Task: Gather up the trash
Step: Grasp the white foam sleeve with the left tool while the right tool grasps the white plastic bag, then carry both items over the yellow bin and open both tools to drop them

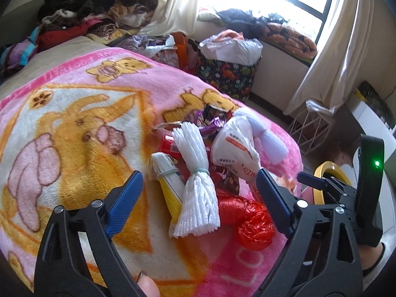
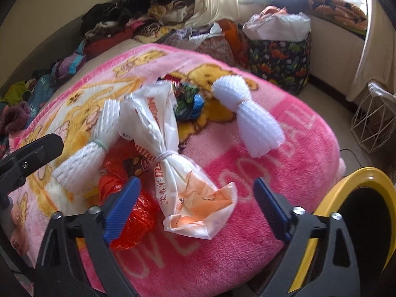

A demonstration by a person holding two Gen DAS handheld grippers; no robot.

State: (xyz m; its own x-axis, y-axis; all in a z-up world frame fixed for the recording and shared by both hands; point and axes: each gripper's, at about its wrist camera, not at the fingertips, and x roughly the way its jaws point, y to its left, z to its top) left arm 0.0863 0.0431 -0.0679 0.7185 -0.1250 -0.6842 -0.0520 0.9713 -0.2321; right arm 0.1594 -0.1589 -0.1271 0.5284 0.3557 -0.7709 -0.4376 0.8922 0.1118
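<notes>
A heap of trash lies on a pink cartoon blanket (image 1: 74, 123). My left gripper (image 1: 200, 174) is open, and a tied white foam net (image 1: 195, 198) lies between its blue fingers, untouched. Beside the net are a yellow-white box (image 1: 168, 180), a crumpled red plastic bag (image 1: 252, 225) and purple wrappers (image 1: 212, 121). My right gripper (image 2: 196, 182) is open over a tied white printed bag (image 2: 173, 163), with its pads apart from the bag. A second foam net (image 2: 247, 113) lies farther right. A yellow-rimmed black bin (image 2: 358, 198) stands at the lower right.
A dinosaur-print basket (image 2: 279, 61) stuffed with bags stands past the bed's far edge. Piled clothes (image 1: 99, 7) fill the back left. A white wire stand (image 1: 311, 128) sits on the floor by the curtain (image 1: 334, 49). A fingertip (image 1: 148, 287) shows at the bottom.
</notes>
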